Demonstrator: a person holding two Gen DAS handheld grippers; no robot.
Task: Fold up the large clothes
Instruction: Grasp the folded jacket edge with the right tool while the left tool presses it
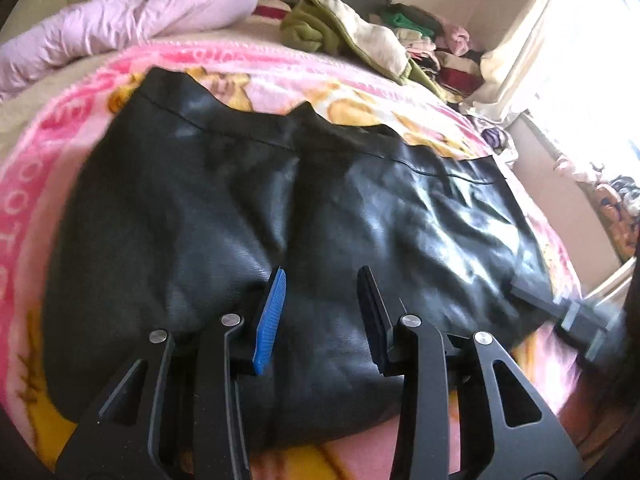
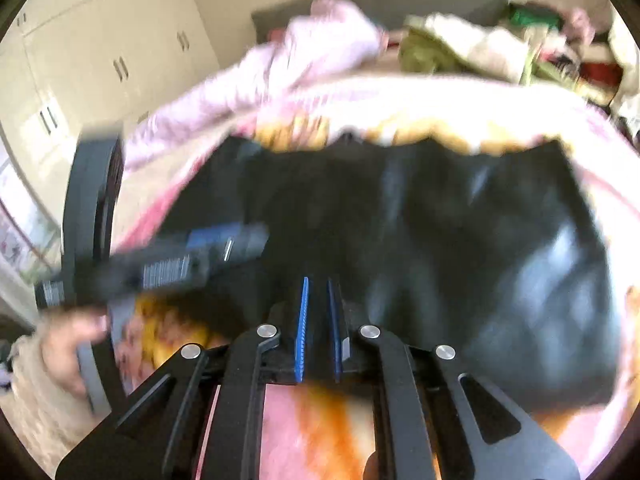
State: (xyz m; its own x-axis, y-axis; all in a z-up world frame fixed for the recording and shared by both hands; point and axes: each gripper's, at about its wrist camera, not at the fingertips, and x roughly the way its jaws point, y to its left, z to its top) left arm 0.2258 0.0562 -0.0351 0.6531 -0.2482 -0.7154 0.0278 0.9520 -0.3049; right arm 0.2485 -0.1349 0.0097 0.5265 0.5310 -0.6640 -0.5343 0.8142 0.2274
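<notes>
pink blanket point(image 1: 248, 68) | lilac quilt point(image 1: 132, 8) | clothes pile point(image 1: 360, 36) | white wardrobe point(image 2: 100, 52)

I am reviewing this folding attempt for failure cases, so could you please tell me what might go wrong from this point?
1. The left tool hangs open over the black garment, gripping nothing; closing there may pinch a wrinkle rather than an edge.
2. The right tool looks nearly closed at the garment's near edge, but blur hides any grip; the glossy fabric could slip free.

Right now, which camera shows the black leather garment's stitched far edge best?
The left wrist view: the black leather garment is sharp there, stitching visible. The right wrist view shows it motion-blurred, seam indistinct.
</notes>
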